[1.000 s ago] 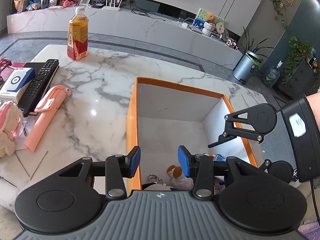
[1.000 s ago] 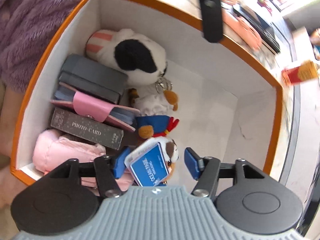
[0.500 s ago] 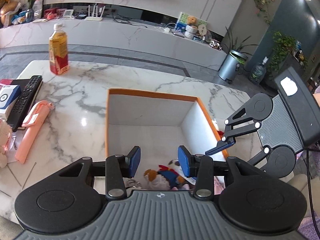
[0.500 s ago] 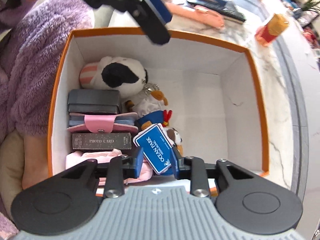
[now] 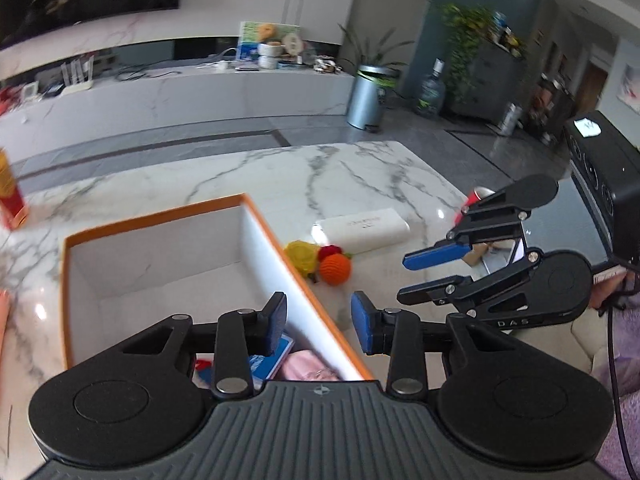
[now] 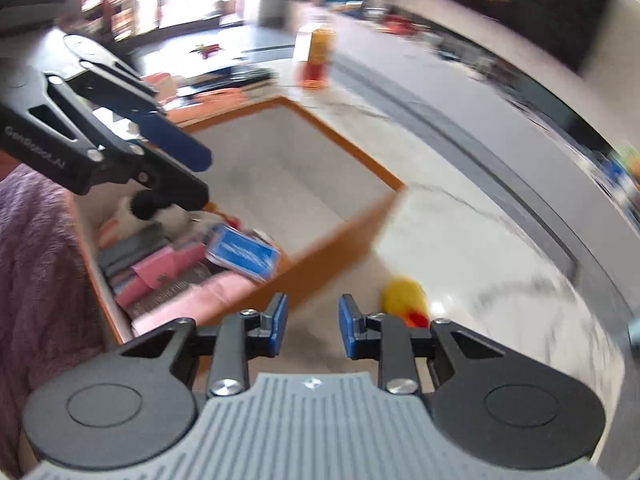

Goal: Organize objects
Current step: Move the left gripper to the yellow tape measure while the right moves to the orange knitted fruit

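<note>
Left gripper (image 5: 319,322) is closing on nothing over the orange box (image 5: 276,236) rim at lower centre; right gripper (image 6: 311,326) is hanging slightly apart, empty

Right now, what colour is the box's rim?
Orange, with white inner walls; clearest in the left wrist view.

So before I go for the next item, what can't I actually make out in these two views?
- Box contents: left wrist view, the left gripper hides nearly all.
- Same contents, right wrist view: motion blur smears them; only a blue card reads.
- Yellow toy: right wrist view, blurred, partly behind the right gripper.
- Bottle: left wrist view, cut by the left edge.
- White case: lettering too small.
</note>
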